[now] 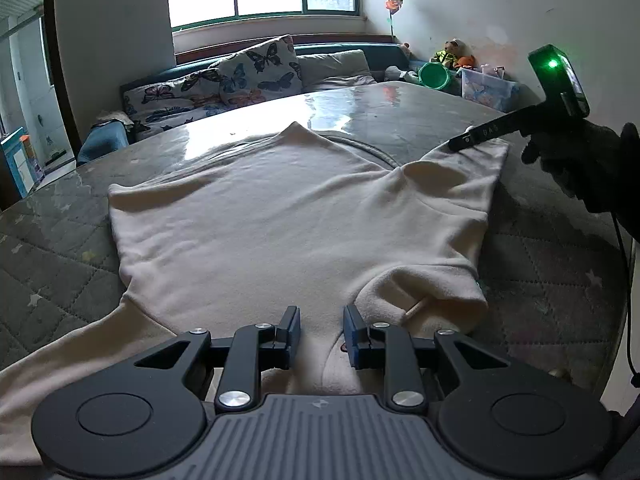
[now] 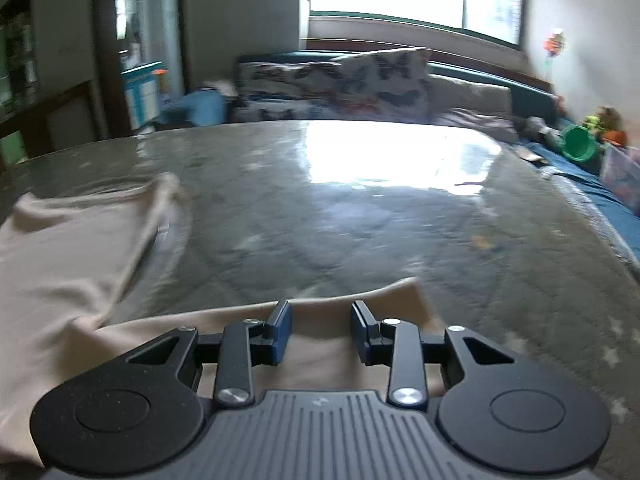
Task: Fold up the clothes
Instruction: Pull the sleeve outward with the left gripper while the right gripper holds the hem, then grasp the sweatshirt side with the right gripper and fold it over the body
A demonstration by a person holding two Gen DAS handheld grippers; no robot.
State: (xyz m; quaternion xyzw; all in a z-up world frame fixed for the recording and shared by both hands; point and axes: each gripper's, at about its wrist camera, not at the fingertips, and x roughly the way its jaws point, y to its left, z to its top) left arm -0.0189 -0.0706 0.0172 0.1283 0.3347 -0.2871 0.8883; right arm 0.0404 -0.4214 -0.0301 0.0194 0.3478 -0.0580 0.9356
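Left wrist view: the cream sweatshirt (image 1: 288,216) lies spread flat on the quilted table (image 1: 52,240), one sleeve already laid inward near us. Our left gripper (image 1: 322,332) hovers over the near edge with its jaws parted and no cloth between them. The right gripper (image 1: 466,142) rests its tip at the far right corner of the fabric.

Right wrist view: our right gripper (image 2: 320,330) has its jaws apart above the sweatshirt edge (image 2: 360,300), pinching nothing. We judge the step to be positioning for a fold. Next, each gripper must close on an edge before lifting.
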